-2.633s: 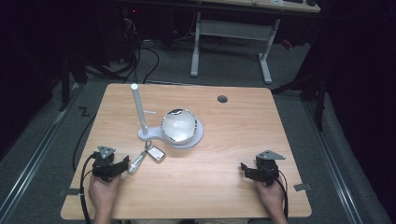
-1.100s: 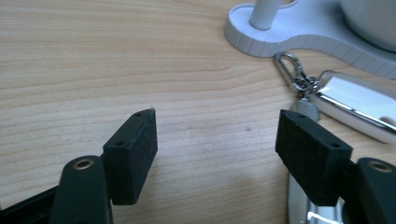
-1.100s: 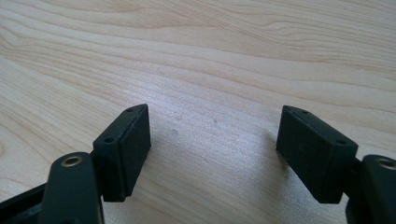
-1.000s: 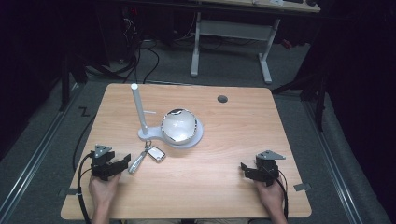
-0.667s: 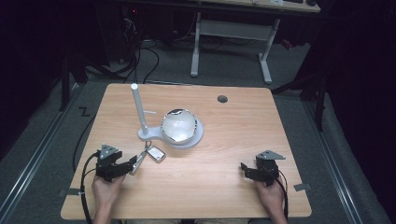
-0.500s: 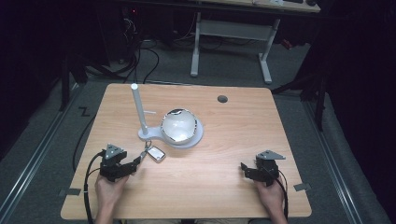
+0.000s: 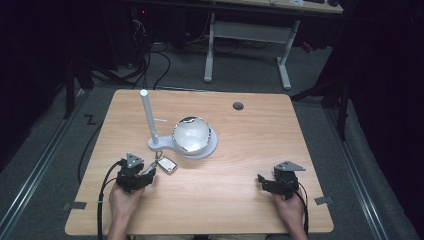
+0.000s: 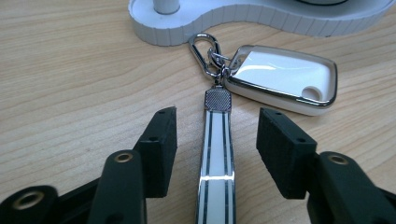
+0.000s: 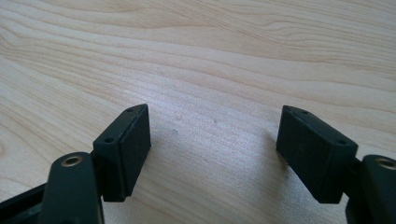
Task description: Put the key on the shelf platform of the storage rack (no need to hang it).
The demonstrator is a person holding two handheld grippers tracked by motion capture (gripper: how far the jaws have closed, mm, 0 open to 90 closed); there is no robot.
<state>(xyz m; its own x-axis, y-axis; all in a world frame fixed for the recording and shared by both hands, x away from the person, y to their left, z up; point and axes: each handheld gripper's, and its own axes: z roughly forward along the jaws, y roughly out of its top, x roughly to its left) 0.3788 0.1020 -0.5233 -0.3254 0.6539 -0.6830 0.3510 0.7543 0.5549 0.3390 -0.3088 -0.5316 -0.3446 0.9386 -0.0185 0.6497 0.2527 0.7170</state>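
Observation:
A white key fob [image 8: 285, 79] [image 7: 168, 164] with a chrome rim lies on the wooden table [image 7: 240, 145], joined by a carabiner clip [image 8: 204, 49] to a white striped strap [image 8: 216, 154]. My left gripper [image 8: 215, 135] [image 7: 148, 173] straddles the strap; its jaws have just been closing, and a gap shows between each pad and the strap. Just beyond the clip is a white stand base [image 8: 224, 21] [image 7: 182, 145] with an upright post [image 7: 149, 117] and a shiny dome [image 7: 191, 134]. My right gripper [image 9: 212, 135] [image 7: 263, 180] rests open over bare wood at the front right.
A dark round grommet hole [image 7: 238, 106] sits near the table's far edge. Cables trail from both grippers toward the front edge. Beyond the table stands a white desk frame [image 7: 247, 35] on a dark floor with cables.
My left gripper has slid right and forward along the table to the strap and its jaws have narrowed around it. The right gripper has stayed put.

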